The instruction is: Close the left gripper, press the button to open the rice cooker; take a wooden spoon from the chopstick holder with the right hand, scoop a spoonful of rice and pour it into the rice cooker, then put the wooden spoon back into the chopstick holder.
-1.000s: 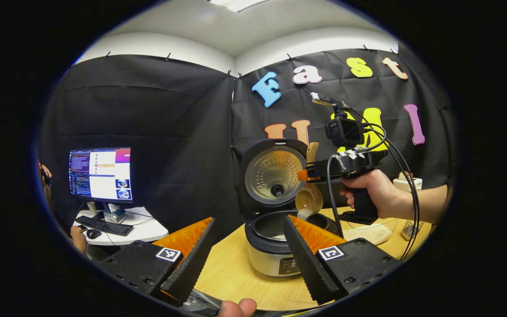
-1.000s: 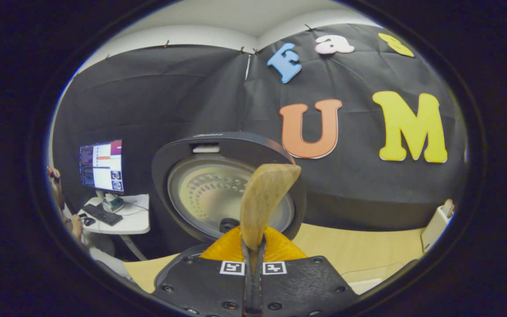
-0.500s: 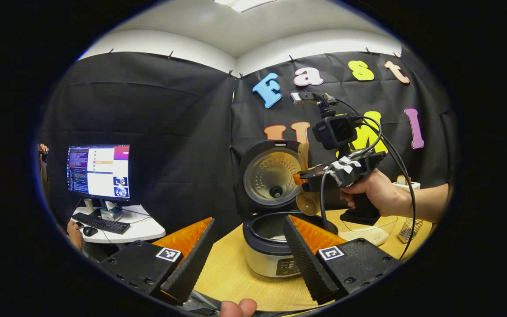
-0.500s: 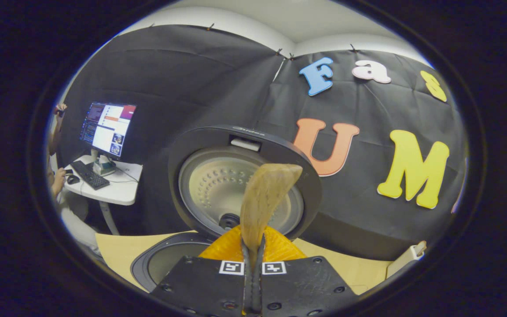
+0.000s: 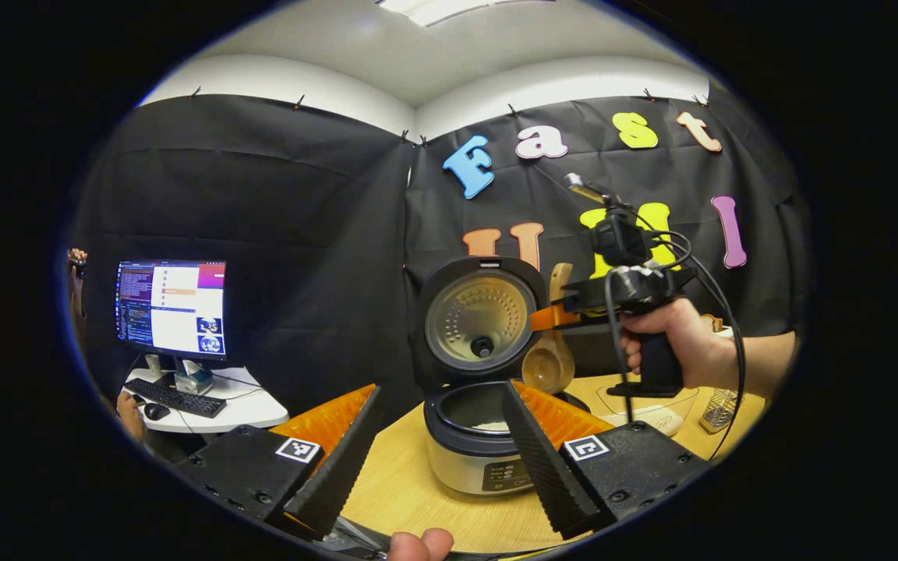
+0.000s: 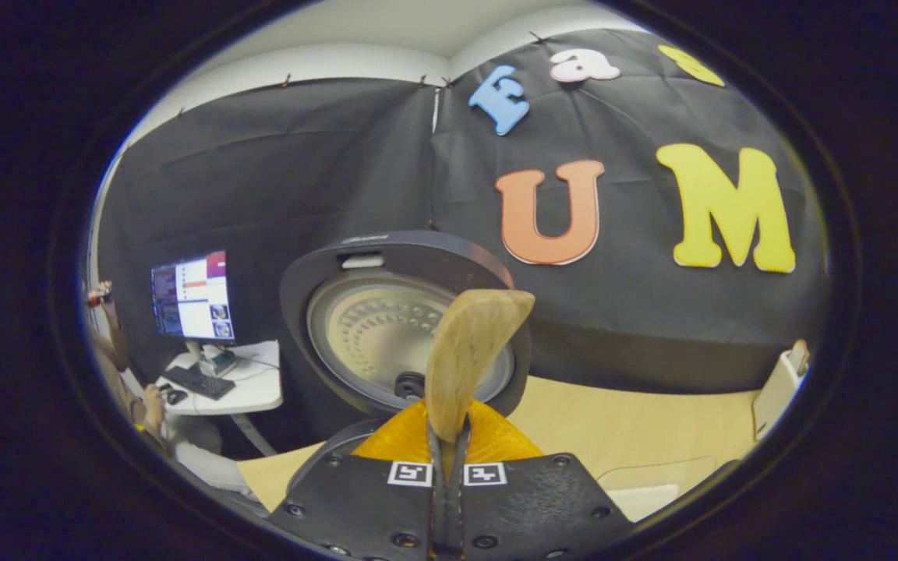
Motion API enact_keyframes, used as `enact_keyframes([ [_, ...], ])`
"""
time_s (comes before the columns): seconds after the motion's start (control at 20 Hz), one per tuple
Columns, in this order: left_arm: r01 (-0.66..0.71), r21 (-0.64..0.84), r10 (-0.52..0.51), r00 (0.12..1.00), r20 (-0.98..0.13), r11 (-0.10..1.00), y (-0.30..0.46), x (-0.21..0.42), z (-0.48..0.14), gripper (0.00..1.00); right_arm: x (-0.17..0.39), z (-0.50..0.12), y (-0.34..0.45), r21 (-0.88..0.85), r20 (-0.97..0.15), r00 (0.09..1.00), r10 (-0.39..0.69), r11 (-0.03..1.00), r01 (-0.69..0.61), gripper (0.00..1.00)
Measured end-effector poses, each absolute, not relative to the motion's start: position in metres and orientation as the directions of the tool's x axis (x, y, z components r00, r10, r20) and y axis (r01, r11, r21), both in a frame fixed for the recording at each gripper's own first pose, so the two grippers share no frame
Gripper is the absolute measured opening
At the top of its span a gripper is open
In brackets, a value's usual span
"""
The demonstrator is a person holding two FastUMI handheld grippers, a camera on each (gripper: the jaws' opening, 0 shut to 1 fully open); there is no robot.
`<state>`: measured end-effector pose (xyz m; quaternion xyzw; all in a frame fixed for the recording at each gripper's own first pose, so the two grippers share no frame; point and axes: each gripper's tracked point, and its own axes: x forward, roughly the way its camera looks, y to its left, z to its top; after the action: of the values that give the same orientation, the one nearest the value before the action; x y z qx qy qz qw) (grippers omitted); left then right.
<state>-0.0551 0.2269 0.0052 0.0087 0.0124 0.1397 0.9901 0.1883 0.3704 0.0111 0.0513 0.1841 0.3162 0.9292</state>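
The table carries the cooker, lid up, rice in the pot. My right gripper clenches the spoon by its handle, bowl hanging beside the lid above the pot. My left gripper hangs spread wide, holding nothing.

No legible text on the rice cooker, only blurred panel markings.

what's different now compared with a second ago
A second ago the wooden spoon hung tipped over the rice cooker, spilling rice. Now the right gripper has carried it, bowl empty, right of the pot. Unchanged: right gripper shut on the handle, left gripper open, lid up.
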Motion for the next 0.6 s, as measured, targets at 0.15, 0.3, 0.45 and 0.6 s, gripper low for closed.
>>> enact_keyframes([
  [0.15,-0.271,0.012,0.271,0.962,-0.012,0.963,0.221,-0.054,0.011,0.98,0.185,0.019,0.341,0.371,-0.305,0.709,0.635,0.765,-0.526,0.0],
  [0.3,-0.254,0.002,0.254,0.967,0.003,0.967,0.209,-0.053,0.017,0.98,0.188,0.026,0.295,0.431,-0.288,0.735,0.614,0.768,-0.473,0.0],
  [0.45,-0.225,0.002,0.225,0.974,0.011,0.974,0.191,-0.049,0.022,1.0,0.19,0.035,0.234,0.445,-0.268,0.786,0.557,0.795,-0.411,0.0],
  [0.6,-0.176,0.007,0.176,0.984,0.011,0.984,0.166,-0.044,0.024,0.97,0.186,0.036,0.161,0.452,-0.254,0.849,0.463,0.833,-0.319,0.0],
])
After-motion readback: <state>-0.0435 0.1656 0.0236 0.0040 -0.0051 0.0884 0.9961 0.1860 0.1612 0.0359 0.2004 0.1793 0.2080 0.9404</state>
